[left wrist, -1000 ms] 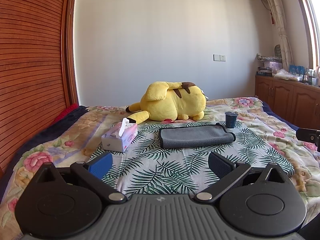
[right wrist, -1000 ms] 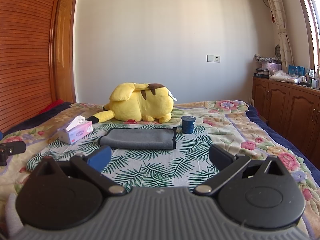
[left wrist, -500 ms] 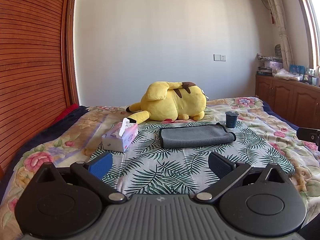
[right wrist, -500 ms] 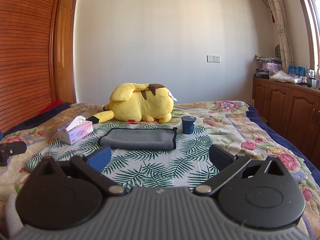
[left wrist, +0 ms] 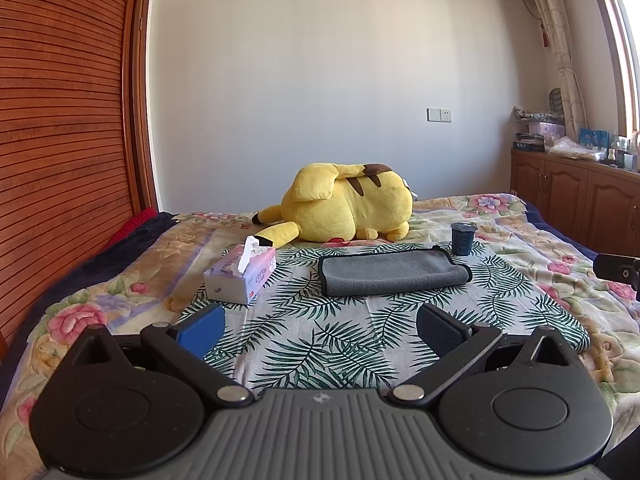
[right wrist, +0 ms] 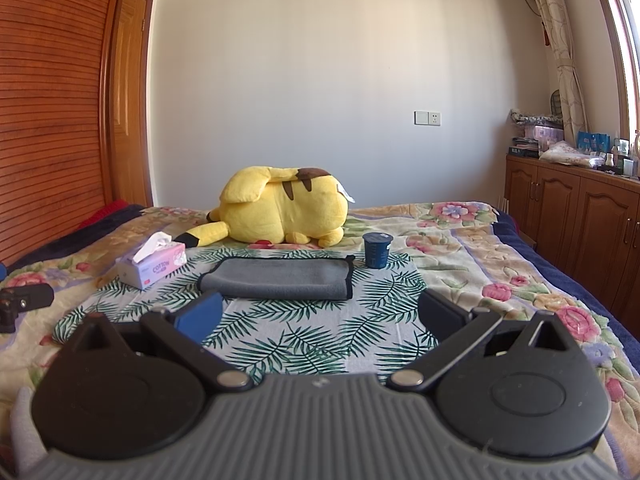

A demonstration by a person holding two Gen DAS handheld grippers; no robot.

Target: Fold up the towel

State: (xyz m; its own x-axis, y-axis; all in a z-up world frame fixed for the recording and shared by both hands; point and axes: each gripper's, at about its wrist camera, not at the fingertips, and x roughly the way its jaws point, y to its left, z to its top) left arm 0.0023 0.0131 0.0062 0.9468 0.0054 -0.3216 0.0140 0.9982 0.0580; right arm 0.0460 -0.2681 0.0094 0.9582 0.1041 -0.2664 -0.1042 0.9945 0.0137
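Observation:
A grey towel (left wrist: 390, 272) lies folded into a long flat rectangle on the leaf-print cloth (left wrist: 320, 332) on the bed; it also shows in the right wrist view (right wrist: 276, 279). My left gripper (left wrist: 320, 326) is open and empty, well short of the towel's near edge. My right gripper (right wrist: 319, 314) is open and empty, just short of the towel's near edge. A black part of the right gripper shows at the left wrist view's right edge (left wrist: 618, 268), and the left gripper shows at the right wrist view's left edge (right wrist: 22, 300).
A tissue box (left wrist: 240, 276) stands left of the towel. A dark blue cup (left wrist: 463, 238) stands at its far right corner. A yellow plush toy (left wrist: 344, 208) lies behind it. A wooden wardrobe (left wrist: 60, 140) is left of the bed, cabinets (right wrist: 576, 216) right.

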